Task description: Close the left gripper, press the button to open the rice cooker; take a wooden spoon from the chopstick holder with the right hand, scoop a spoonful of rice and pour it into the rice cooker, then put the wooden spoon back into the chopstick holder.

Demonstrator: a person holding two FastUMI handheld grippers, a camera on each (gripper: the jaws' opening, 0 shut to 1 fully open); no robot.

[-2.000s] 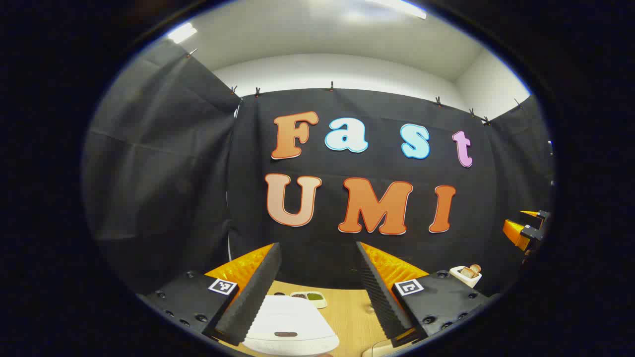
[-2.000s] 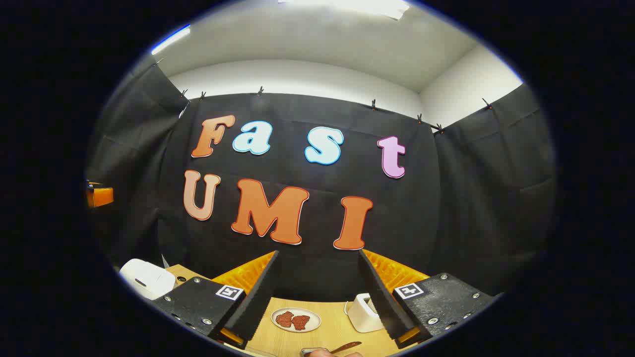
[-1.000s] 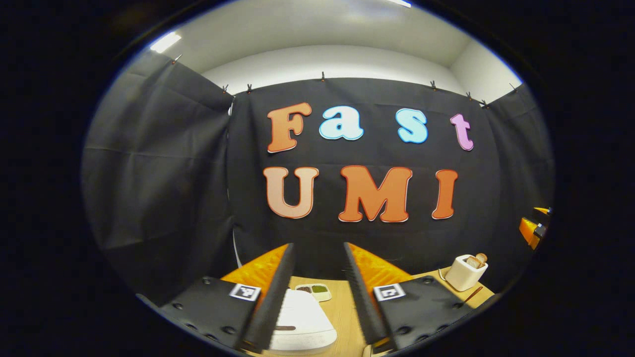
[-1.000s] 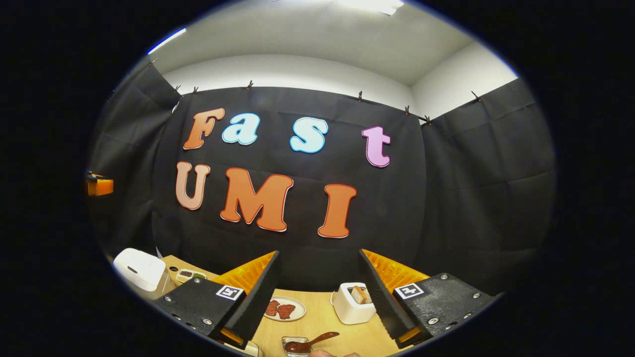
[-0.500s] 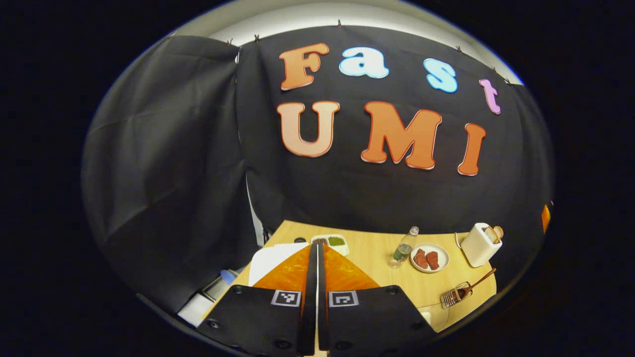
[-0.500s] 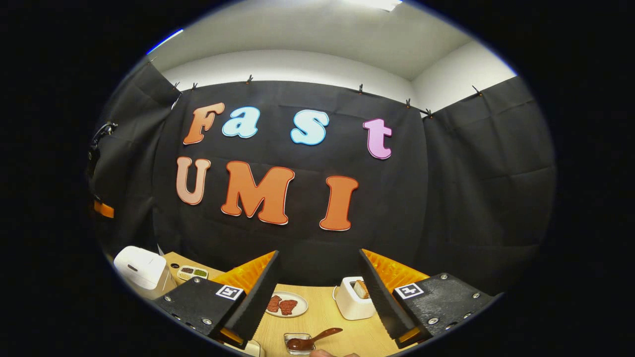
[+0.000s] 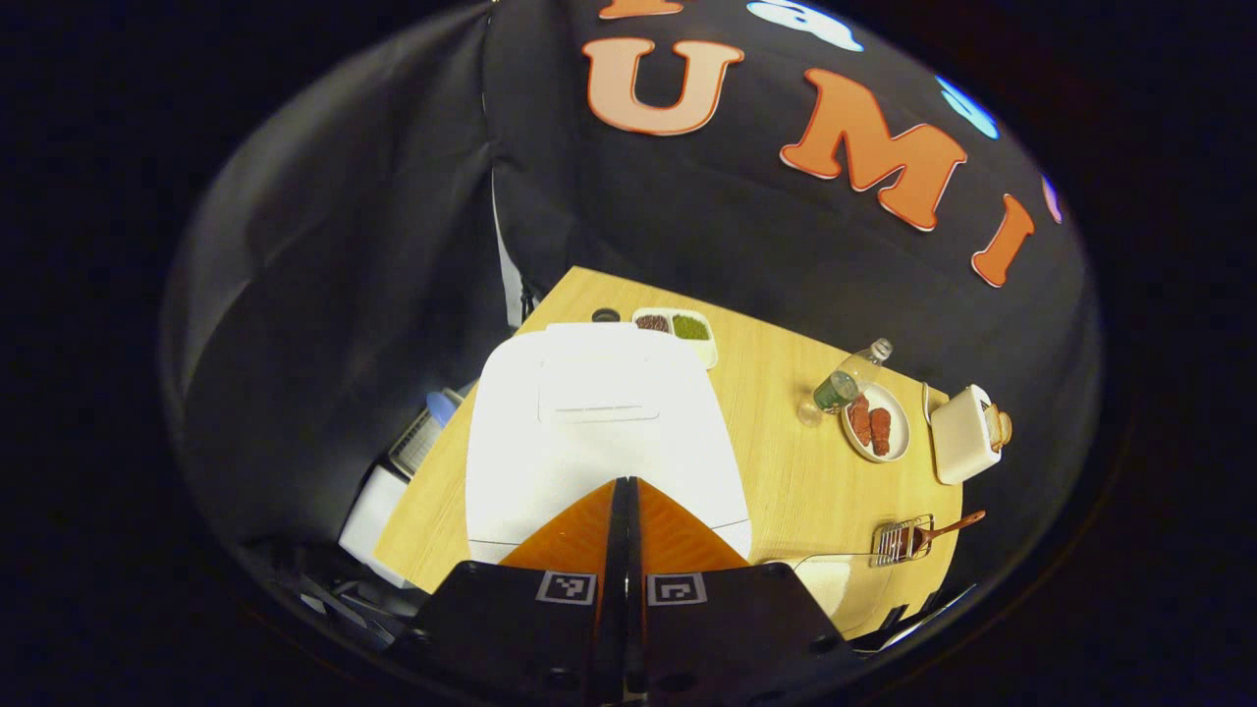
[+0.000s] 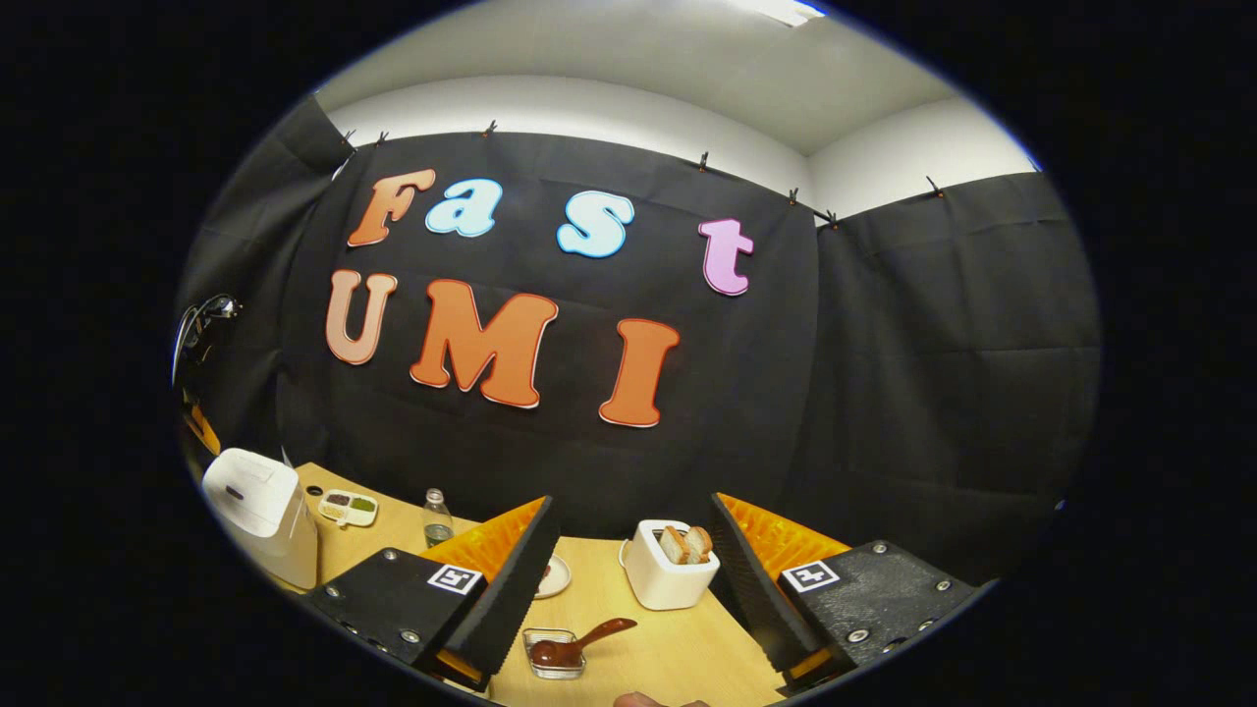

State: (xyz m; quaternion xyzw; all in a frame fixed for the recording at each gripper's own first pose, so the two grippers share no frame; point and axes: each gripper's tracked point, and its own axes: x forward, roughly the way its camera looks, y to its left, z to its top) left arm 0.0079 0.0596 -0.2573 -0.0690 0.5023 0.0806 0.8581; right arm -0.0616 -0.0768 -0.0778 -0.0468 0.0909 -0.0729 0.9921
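Left gripper (image 7: 624,491) points straight down over the white rice cooker (image 7: 599,422), fingers pressed together w/ nothing between them, tips over the front edge of the closed lid. Whether the tips touch the lid, can't tell; the release button isn't visible from here, prob. under or just below the fingertips on the cooker's front face. So the coming press looks like a short push down/forward from directly above, cooker dead ahead of the tips. Right gripper (image 8: 633,560) hangs level over the table (image 8: 678,653), jaws wide apart, holding nothing. Wooden spoon (image 8: 579,643) lies in the small wire chopstick holder (image 8: 552,656) just ahead and below, between the fingers' lines, bowl end in the basket, handle angling up-right toward the white toaster (image 8: 668,574). Right side is clearly nearer the spoon; cooker sits far off to its left. Also on the table: water bottle (image 7: 845,378), plate w/ red pieces (image 7: 874,422), small two-part dish (image 7: 676,329).
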